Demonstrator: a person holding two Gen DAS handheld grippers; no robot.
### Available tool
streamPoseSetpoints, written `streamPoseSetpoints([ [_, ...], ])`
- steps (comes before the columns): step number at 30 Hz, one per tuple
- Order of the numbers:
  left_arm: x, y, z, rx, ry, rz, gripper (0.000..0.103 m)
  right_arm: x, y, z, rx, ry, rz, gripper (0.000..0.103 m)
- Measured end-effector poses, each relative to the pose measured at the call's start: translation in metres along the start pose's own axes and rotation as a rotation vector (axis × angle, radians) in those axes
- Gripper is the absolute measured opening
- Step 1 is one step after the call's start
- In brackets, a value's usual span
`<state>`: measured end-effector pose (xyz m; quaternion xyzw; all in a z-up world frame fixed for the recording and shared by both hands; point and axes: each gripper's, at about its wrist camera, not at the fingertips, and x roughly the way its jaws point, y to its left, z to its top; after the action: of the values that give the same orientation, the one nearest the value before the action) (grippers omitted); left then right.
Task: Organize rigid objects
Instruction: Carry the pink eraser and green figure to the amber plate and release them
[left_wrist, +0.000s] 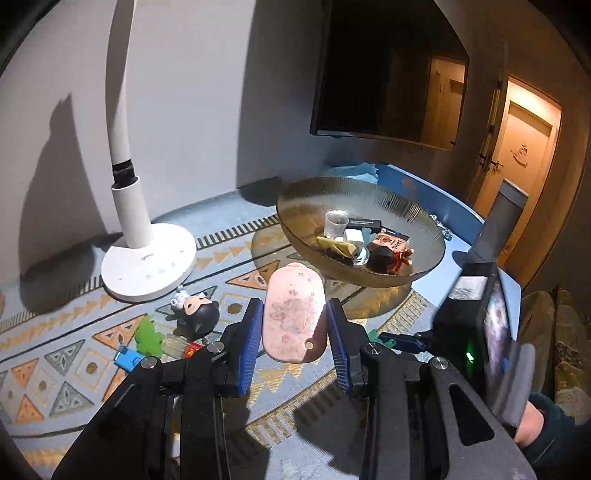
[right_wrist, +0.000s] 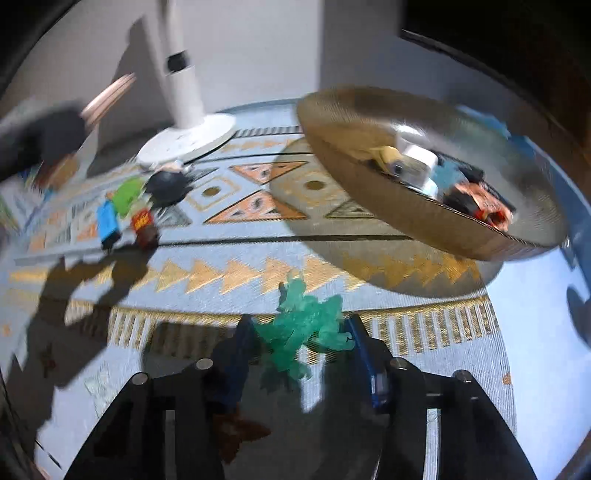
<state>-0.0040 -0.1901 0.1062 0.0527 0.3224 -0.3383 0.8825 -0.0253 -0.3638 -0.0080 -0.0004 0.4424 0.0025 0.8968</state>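
pink oval tag (left_wrist: 294, 313) clamped in left gripper (left_wrist: 295, 332); right gripper (right_wrist: 301, 341) closing around teal figure (right_wrist: 306, 325), glass bowl (right_wrist: 388, 206) at two o'clock.

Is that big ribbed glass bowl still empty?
No. The glass bowl already holds several small things, among them a little clear cup and a white block.

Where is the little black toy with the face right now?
In the left wrist view, the round black toy figure with a painted face stands on the patterned blue mat, just in front of the white desk lamp's round base and beside a green plastic toy.
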Motion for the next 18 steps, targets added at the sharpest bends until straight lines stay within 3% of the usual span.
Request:
streamPoseSetpoints([
  [1, 0.001, -0.001, 0.001, 0.002, 0.002, 0.001, 0.031, -0.003, 0.001, -0.001, -0.005, -0.012, -0.001, 0.047],
  [4, 0.003, -0.005, 0.01, 0.015, -0.013, -0.001, 0.031, -0.026, -0.014, -0.001, 0.066, -0.05, 0.124, 0.047],
  [6, 0.004, -0.012, 0.025, 0.029, -0.039, -0.016, 0.031, -0.051, -0.033, 0.007, 0.113, -0.112, 0.152, 0.047],
  [8, 0.006, -0.022, 0.048, 0.048, -0.074, -0.016, 0.032, -0.077, -0.057, 0.018, 0.136, -0.188, 0.126, 0.047],
  [12, 0.027, -0.039, 0.099, 0.059, -0.108, -0.045, 0.032, -0.108, -0.118, 0.067, 0.191, -0.288, -0.042, 0.048],
  [14, 0.052, -0.045, 0.127, 0.056, -0.107, -0.047, 0.032, -0.108, -0.151, 0.098, 0.24, -0.301, -0.032, 0.048],
  [18, 0.114, -0.044, 0.149, 0.0, -0.025, -0.063, 0.032, -0.082, -0.193, 0.14, 0.317, -0.266, -0.03, 0.048],
])
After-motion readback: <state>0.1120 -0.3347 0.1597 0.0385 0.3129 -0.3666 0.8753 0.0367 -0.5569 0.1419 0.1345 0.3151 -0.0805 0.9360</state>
